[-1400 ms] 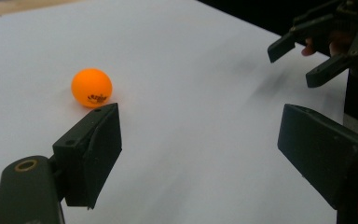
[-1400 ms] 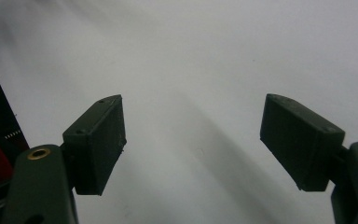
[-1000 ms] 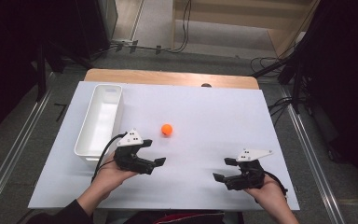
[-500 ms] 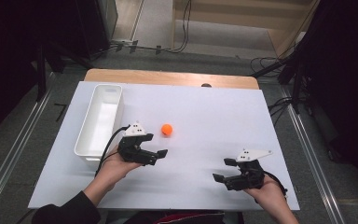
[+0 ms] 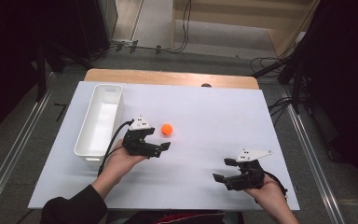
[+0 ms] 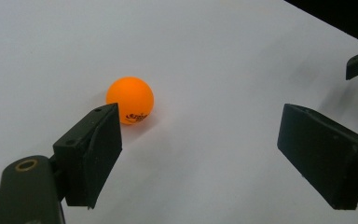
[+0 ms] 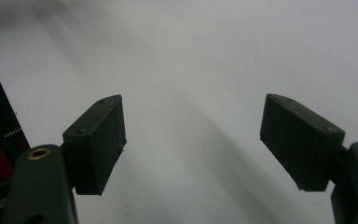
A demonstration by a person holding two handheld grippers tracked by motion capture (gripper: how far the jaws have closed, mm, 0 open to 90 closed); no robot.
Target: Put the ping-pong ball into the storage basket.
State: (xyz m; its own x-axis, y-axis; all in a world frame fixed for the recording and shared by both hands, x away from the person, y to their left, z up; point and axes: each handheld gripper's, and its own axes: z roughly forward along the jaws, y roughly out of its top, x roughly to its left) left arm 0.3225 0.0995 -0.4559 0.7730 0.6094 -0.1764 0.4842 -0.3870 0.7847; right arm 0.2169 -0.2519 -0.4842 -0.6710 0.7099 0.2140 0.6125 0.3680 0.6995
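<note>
The left gripper (image 5: 161, 148) has crept toward the small orange plastic ball (image 5: 167, 129); its fingers (image 6: 95, 149) stand wide, ball on the worktop (image 5: 205, 116) just beyond them, unheld. Right gripper (image 5: 223, 170) fingers wide, idle.

The high view looks forward and down from above the near edge of the white rectangular table (image 5: 200, 112), taking in the whole top. The left gripper view sits low and close over the surface, facing the small orange plastic ball (image 6: 130, 100) at its 11 o'clock; both share that ball (image 5: 167, 129). The right gripper view hovers close over bare tabletop.
</note>
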